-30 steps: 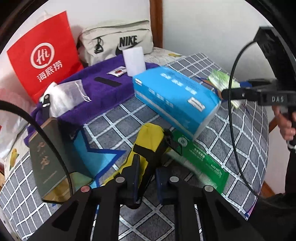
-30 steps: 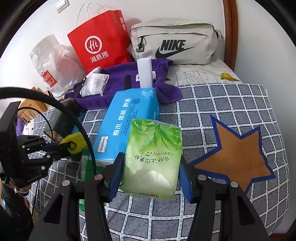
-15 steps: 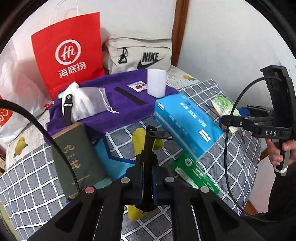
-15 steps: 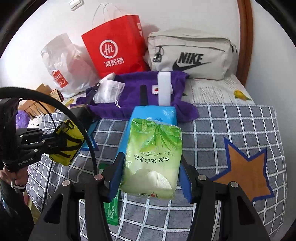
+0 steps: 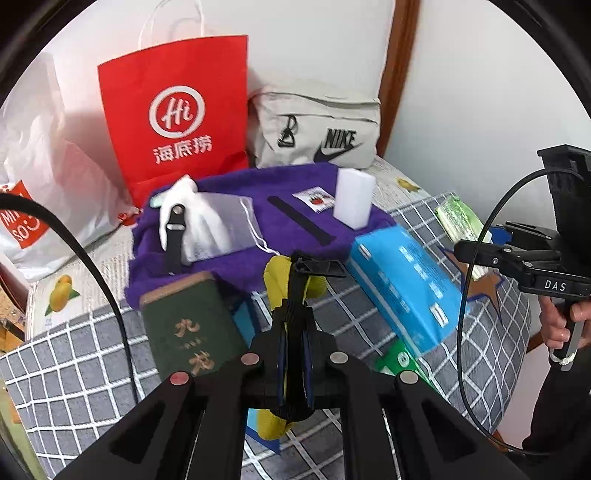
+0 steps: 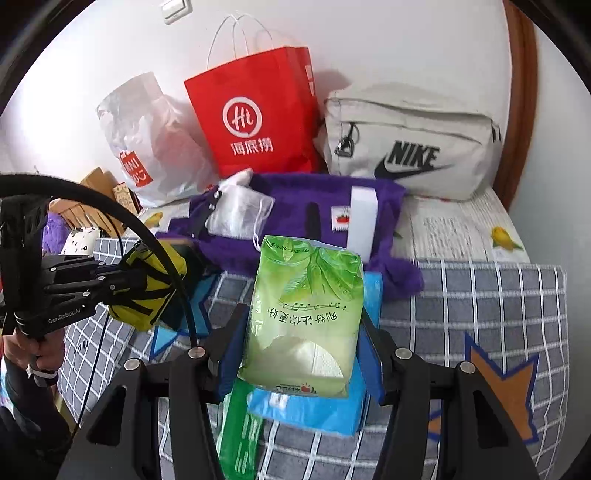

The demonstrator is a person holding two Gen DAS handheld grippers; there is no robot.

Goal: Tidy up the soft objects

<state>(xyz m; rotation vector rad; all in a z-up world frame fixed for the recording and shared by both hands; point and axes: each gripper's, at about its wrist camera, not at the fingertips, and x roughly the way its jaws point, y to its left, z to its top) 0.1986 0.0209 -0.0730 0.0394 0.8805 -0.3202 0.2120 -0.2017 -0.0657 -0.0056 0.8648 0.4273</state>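
left gripper (image 5: 294, 343) pinching yellow pouch (image 5: 280, 277), right gripper (image 6: 301, 350) clamping green tissue pack (image 6: 303, 317)

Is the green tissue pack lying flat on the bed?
No. The right hand-held gripper holds the green tissue pack by its sides, lifted above the blue tissue pack.

A bedroom in a home. A bed (image 6: 498, 295) with a grey checked cover fills the lower frame, a wooden headboard (image 6: 517, 110) rises at upper right against a white wall with a light switch (image 6: 176, 8) at upper left. A red shopping bag (image 6: 255, 114), beige Nike bag (image 6: 410, 147) and purple towel (image 6: 317, 199) lie on it.
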